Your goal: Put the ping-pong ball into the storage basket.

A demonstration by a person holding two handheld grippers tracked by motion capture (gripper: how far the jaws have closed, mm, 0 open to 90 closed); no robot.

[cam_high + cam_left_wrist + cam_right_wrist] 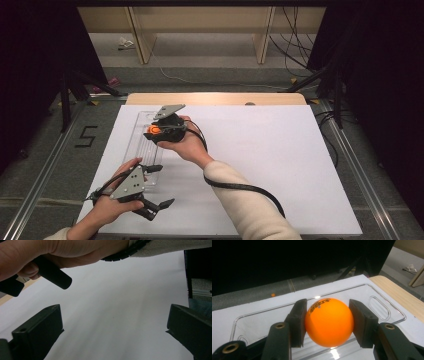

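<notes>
An orange ball [329, 322] with black print is clamped between the two pads of my right gripper [327, 322], just above a clear plastic tray [384, 312]. In the high view that right gripper [156, 131] hangs over the far part of the tray [134, 145], the ball [153, 129] showing orange at its tip. My left gripper [161, 204] is near the table's front left, jaws wide apart and empty, pointing right over the white sheet [120, 315]. The left gripper view shows the other hand [62, 251] close above.
The white sheet [280, 160] covers most of the wooden table [215, 98]. A small orange spot [273, 294] lies on the grey floor beyond the table. Tripod legs [100, 85] and cables [295, 40] stand on the floor behind.
</notes>
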